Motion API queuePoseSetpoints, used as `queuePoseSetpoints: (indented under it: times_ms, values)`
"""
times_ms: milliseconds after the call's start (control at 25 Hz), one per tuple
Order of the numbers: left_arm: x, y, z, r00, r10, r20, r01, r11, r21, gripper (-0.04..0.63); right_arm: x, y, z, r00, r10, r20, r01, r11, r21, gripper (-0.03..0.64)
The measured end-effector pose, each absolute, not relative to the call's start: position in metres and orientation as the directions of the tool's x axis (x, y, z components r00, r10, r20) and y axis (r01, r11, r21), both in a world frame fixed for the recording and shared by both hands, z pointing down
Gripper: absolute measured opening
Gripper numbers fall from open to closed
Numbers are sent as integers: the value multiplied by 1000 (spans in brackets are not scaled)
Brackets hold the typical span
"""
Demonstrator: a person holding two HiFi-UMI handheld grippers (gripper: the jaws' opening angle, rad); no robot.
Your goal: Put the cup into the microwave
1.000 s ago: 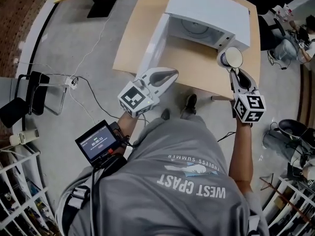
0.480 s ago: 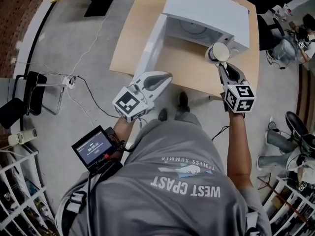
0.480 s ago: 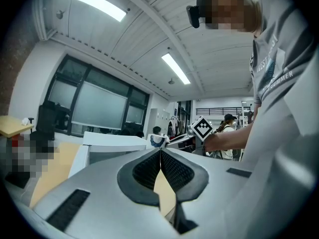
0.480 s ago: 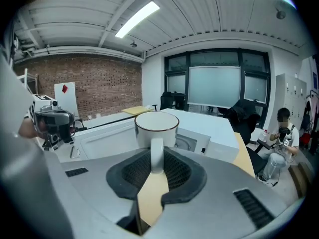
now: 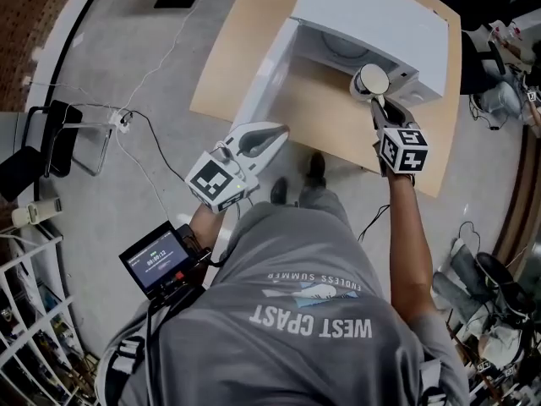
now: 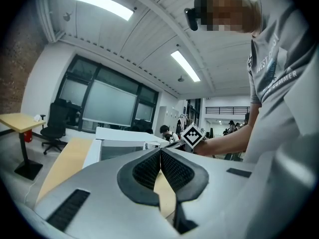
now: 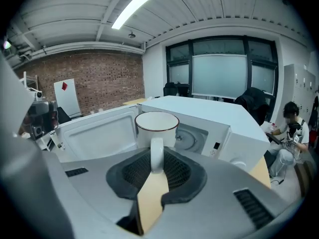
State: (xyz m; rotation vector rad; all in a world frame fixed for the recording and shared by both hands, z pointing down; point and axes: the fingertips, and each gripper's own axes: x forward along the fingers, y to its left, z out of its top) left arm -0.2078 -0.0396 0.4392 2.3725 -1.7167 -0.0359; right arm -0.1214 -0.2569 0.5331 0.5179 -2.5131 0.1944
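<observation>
Left gripper (image 5: pixel 275 132) is idling, jaws together with nothing between them, the open door (image 5: pixel 264 74) just ahead of it. Right gripper (image 5: pixel 377 106) is pinching the cup (image 5: pixel 370 80) by its handle. The cup is riding upright just beyond its jaws, at the mouth of the microwave (image 5: pixel 380 19). Door open and cup in hand — done, by my reading. Remaining: setting the cup on the turntable (image 7: pixel 191 136) ahead, then letting go.

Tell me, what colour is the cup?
The cup is white with a thin dark rim, clearest in the right gripper view.
</observation>
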Motion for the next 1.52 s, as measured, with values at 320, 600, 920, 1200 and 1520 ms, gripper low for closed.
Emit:
queuePoseSetpoints:
  times_ms: [320, 600, 920, 1200, 1520]
  values:
    - [-223, -40, 443, 261, -956, 134, -949, -230, 214, 21, -160, -282, 574, -750, -278, 600, -387, 920, -58, 72]
    - [-232, -38, 453, 225, -959, 169, -953, -181, 242, 21, -182, -302, 601, -735, -257, 628, -392, 916, -84, 72]
    - [-237, -34, 463, 200, -960, 195, -952, -143, 271, 21, -203, -314, 618, -723, -233, 650, -380, 920, -93, 72]
    - [-242, -36, 468, 182, -960, 212, -951, -117, 287, 21, -219, -323, 628, -722, -222, 655, -374, 922, -100, 73]
    - [-245, -40, 471, 175, -957, 231, -951, -104, 291, 20, -234, -332, 634, -728, -223, 648, -375, 921, -105, 72]
